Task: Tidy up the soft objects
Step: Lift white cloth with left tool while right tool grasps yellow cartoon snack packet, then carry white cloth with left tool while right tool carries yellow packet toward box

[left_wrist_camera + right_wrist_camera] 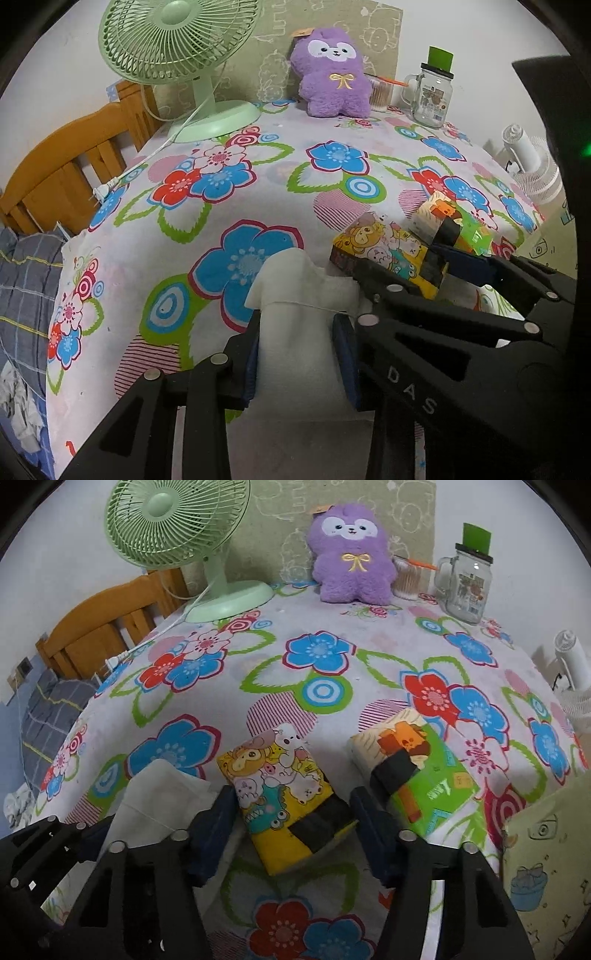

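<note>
White pack: [295,328] pinched between the pads of the left hand-held gripper [301,354], just left of the yellow pack, likely to line it up.
Yellow pack: [284,794] flat on the table [221,686], between the right hand-held gripper's [291,834] pads; contact unclear.
Green pack: [424,775] just right of the yellow pack.
Purple plush: [351,554] well behind the yellow pack, propped upright.
</note>
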